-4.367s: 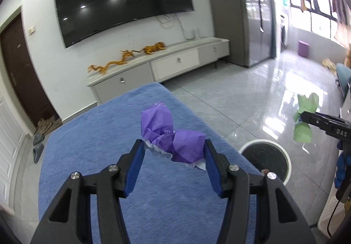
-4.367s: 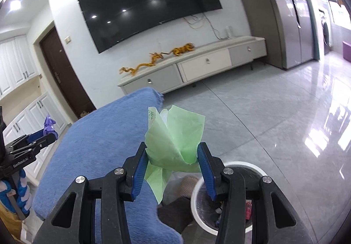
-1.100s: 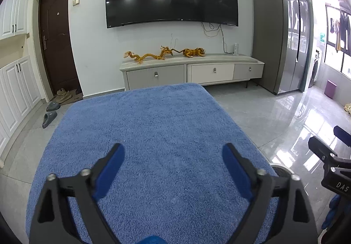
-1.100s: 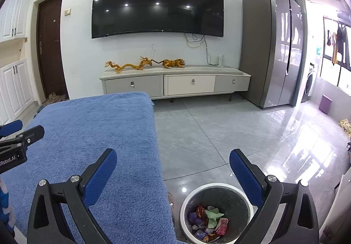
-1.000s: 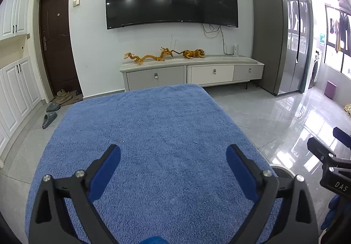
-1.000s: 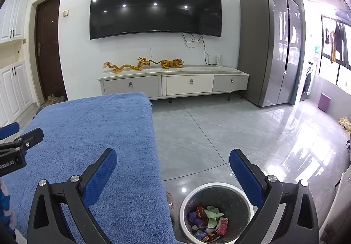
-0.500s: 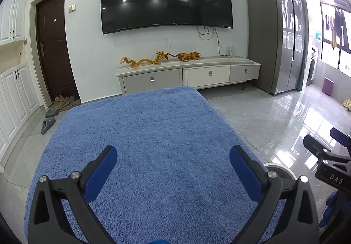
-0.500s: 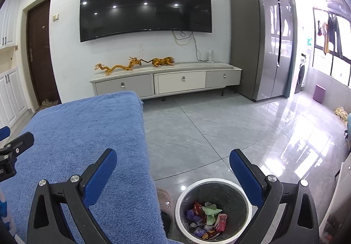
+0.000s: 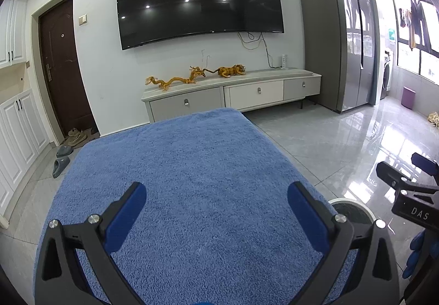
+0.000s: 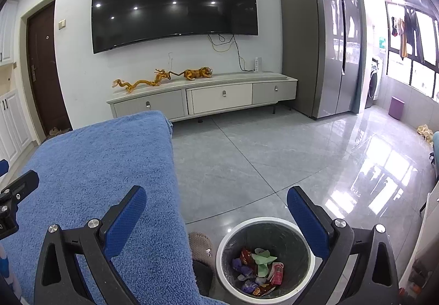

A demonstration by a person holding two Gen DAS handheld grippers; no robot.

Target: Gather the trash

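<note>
A round bin (image 10: 227, 247) with a white rim and dark liner stands on the floor by the table's right side. It holds green (image 10: 262, 261), purple (image 10: 241, 265) and red trash pieces. Only its rim (image 9: 354, 205) shows in the left wrist view. My right gripper (image 10: 216, 217) is wide open and empty above the bin and the table edge. My left gripper (image 9: 218, 211) is wide open and empty above the blue towel (image 9: 192, 167) that covers the table. No trash lies on the towel.
A TV cabinet (image 10: 203, 98) with golden figurines stands under a wall TV (image 10: 175, 0). A tall grey cabinet (image 10: 321, 39) is at the right. A brown slipper (image 10: 200, 244) lies by the bin. Shoes (image 9: 61, 159) lie near the door.
Since 4.4 s ago both grippers let go of the purple and green paper, which now lies in the bin. Over the last second the left jaws spread a little and the views shifted slightly.
</note>
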